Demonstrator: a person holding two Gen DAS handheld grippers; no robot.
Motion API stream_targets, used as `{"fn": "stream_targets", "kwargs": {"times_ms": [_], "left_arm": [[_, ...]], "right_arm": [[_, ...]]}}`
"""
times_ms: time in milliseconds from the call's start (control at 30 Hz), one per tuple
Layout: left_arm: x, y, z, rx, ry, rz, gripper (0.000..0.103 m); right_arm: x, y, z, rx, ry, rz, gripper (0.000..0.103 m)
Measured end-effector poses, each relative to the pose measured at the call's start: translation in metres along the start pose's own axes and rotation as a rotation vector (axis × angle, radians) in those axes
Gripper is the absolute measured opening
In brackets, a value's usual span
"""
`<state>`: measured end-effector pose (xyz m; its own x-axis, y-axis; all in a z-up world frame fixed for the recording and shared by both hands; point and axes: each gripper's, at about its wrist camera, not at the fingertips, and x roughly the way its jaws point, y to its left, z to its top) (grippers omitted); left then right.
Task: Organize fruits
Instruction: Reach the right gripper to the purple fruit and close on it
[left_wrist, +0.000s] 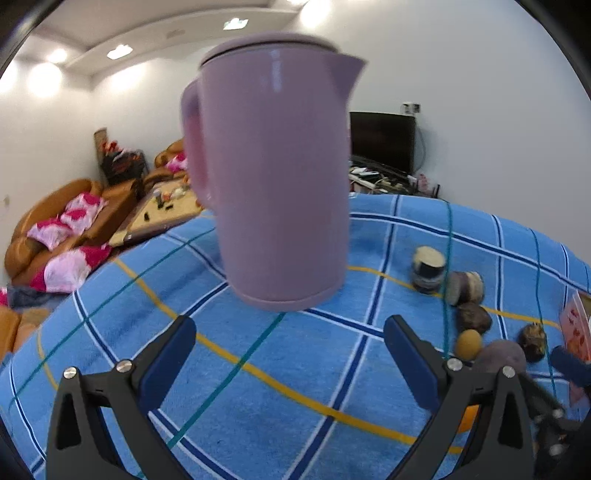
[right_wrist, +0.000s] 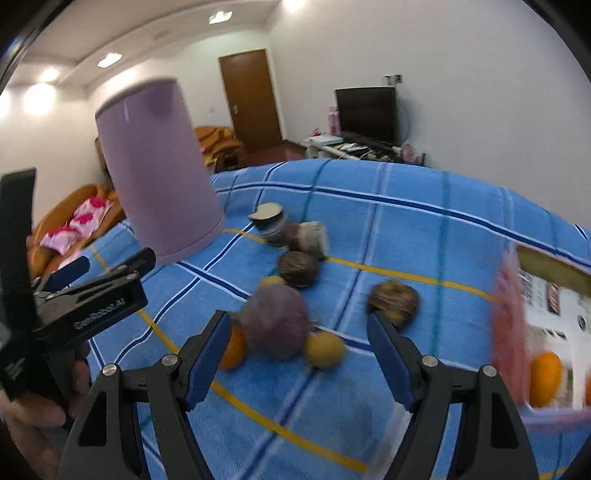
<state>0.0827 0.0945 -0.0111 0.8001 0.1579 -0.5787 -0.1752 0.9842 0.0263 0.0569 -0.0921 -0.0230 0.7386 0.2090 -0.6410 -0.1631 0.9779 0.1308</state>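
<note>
Several fruits lie on the blue checked cloth (right_wrist: 424, 236): a big purple fruit (right_wrist: 275, 325), a yellow one (right_wrist: 325, 349), an orange (right_wrist: 232, 349), a dark brown one (right_wrist: 298, 268) and a brown one (right_wrist: 393, 301). My right gripper (right_wrist: 297, 354) is open and empty, just before the purple and yellow fruits. My left gripper (left_wrist: 290, 350) is open and empty, facing a pink kettle (left_wrist: 273, 166). The same fruits show at the right of the left wrist view: the purple one (left_wrist: 502, 356), a yellow one (left_wrist: 468, 343) and dark ones (left_wrist: 474, 317).
The pink kettle (right_wrist: 159, 166) stands at the left of the cloth. Two cut log-like pieces (right_wrist: 269, 219) (right_wrist: 312, 238) lie behind the fruits. A pink-rimmed container (right_wrist: 513, 332) at the right holds an orange (right_wrist: 546, 376). Sofas, a television and a door are beyond.
</note>
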Motion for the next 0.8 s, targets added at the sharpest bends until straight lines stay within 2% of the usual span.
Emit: {"fn": "stream_targets", "kwargs": {"times_ms": [67,100,133,200,400,467,567,800], "left_arm": [[0.003,0.006,0.0,-0.035,0.019,-0.01,0.103],[0.004,0.009,0.001,-0.051,0.024,-0.015,0.103],[0.004,0.012,0.001,-0.07,0.026,-0.019,0.103],[0.001,0.015,0.001,-0.087,0.019,-0.021,0.103],[0.0,0.009,0.001,-0.063,0.016,-0.034,0.103],[-0.001,0.008,0.001,-0.059,0.016,-0.037,0.103],[-0.001,0.008,0.001,-0.063,0.018,-0.046,0.103],[-0.001,0.005,0.0,-0.058,0.023,-0.051,0.103]], "right_arm": [[0.012,0.009,0.004,-0.045,0.027,0.007,0.076],[0.019,0.013,0.006,-0.06,0.052,0.011,0.072],[0.021,0.014,0.008,-0.056,0.048,0.021,0.069],[0.026,0.015,0.011,-0.053,0.056,0.031,0.069],[0.042,-0.015,0.013,0.112,0.131,0.173,0.068],[0.037,-0.019,0.011,0.102,0.125,0.175,0.068],[0.028,-0.021,0.006,0.089,0.122,0.183,0.058],[0.037,-0.022,0.01,0.092,0.132,0.148,0.057]]}}
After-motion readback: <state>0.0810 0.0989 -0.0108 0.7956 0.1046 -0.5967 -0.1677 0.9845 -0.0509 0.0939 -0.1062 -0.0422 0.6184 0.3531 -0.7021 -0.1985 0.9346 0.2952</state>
